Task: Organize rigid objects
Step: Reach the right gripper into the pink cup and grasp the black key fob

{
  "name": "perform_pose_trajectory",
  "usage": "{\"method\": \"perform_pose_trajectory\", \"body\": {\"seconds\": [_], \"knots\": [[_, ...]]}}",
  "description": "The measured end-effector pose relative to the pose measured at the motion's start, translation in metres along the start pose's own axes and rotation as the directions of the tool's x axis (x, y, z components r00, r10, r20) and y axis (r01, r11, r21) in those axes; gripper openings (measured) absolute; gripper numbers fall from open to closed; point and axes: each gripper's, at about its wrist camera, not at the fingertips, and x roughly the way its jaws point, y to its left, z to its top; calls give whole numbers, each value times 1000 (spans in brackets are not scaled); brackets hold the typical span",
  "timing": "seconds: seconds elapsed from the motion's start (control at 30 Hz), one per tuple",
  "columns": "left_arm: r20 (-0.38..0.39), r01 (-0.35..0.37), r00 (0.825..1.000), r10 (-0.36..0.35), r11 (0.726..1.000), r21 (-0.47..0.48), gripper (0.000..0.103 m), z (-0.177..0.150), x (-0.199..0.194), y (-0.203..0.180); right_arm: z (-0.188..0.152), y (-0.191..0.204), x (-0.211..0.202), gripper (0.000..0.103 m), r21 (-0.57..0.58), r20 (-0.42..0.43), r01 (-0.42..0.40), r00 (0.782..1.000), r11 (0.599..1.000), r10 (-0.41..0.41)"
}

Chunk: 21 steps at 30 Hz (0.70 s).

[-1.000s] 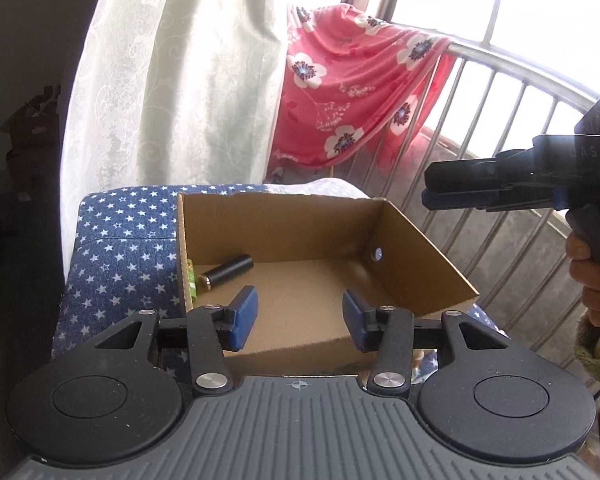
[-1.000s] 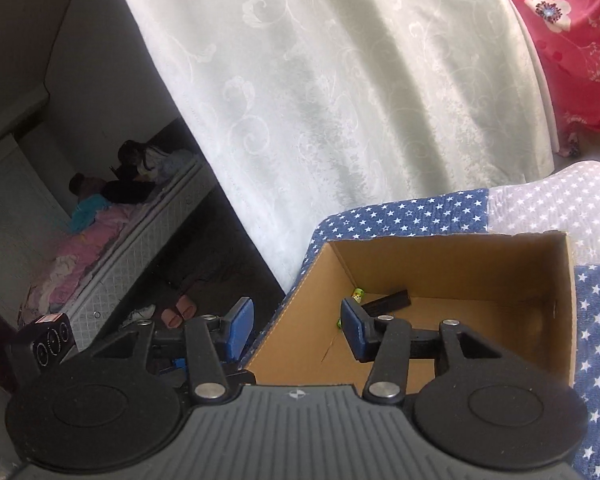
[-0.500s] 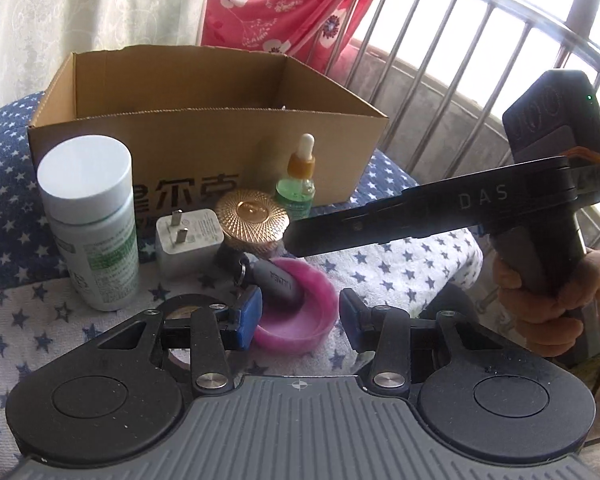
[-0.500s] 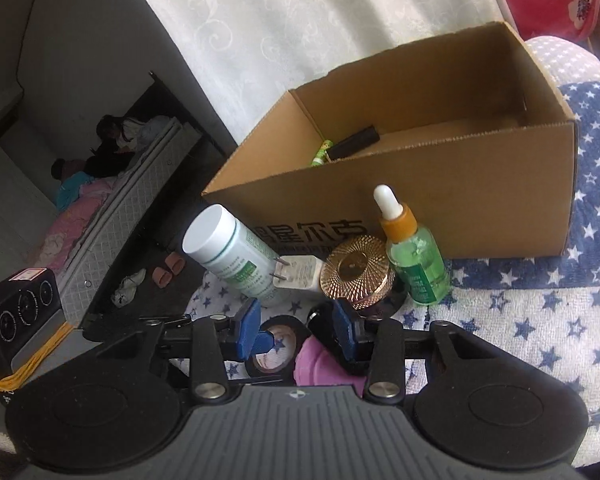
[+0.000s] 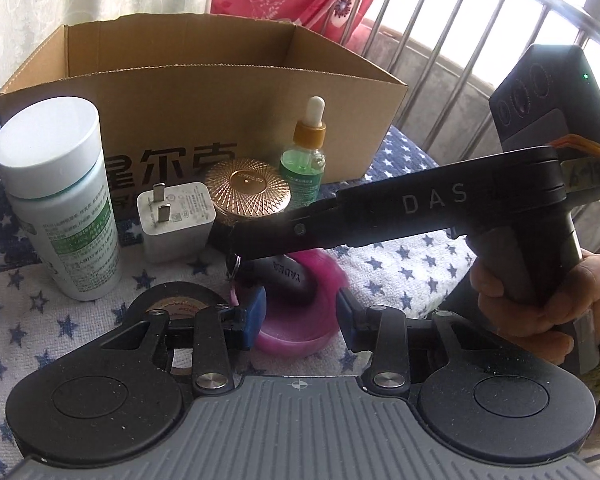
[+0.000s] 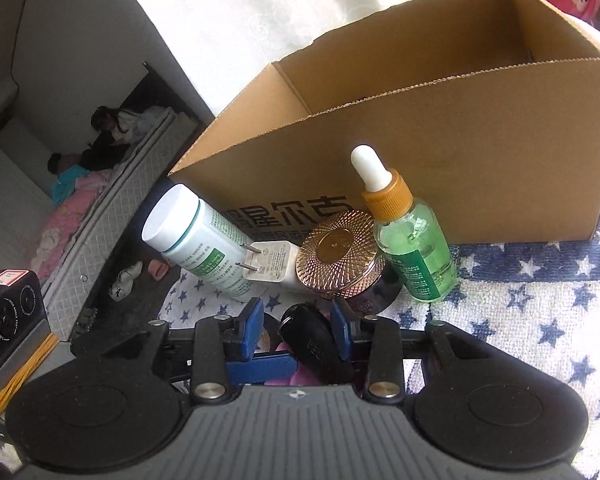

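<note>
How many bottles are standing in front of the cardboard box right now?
2. The white pill bottle stands at the left end of the row; the green dropper bottle stands right of the gold-lidded jar. The box's inside is hidden.

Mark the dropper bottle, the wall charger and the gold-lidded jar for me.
dropper bottle [image 6: 416, 256]: right wrist view, green glass body.
wall charger [image 5: 178, 224]: left wrist view, white front face.
gold-lidded jar [image 6: 340, 256]: right wrist view, patterned lid top.

Both wrist views look down, close, sharing the cardboard box [image 5: 204, 92] [image 6: 480, 152] and clutter before it.
</note>
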Motion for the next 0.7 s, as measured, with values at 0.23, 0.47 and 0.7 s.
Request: {"method": "perform_pose_trajectory", "body": {"seconds": [0.23, 0.47, 0.7], "knots": [[-3, -3, 1000, 3, 1000, 1, 39, 2, 1, -1, -10, 0, -7, 40, 34, -40, -71, 997, 997, 72], [-10, -7, 1000, 7, 1000, 1, 39, 3, 3, -1, -13, -3, -3, 39, 72, -54, -98, 993, 993, 102], [-12, -11, 1000, 11, 1000, 10, 39, 1, 2, -2, -2, 3, -8, 40, -7, 34, 22, 999, 1000, -22]]}}
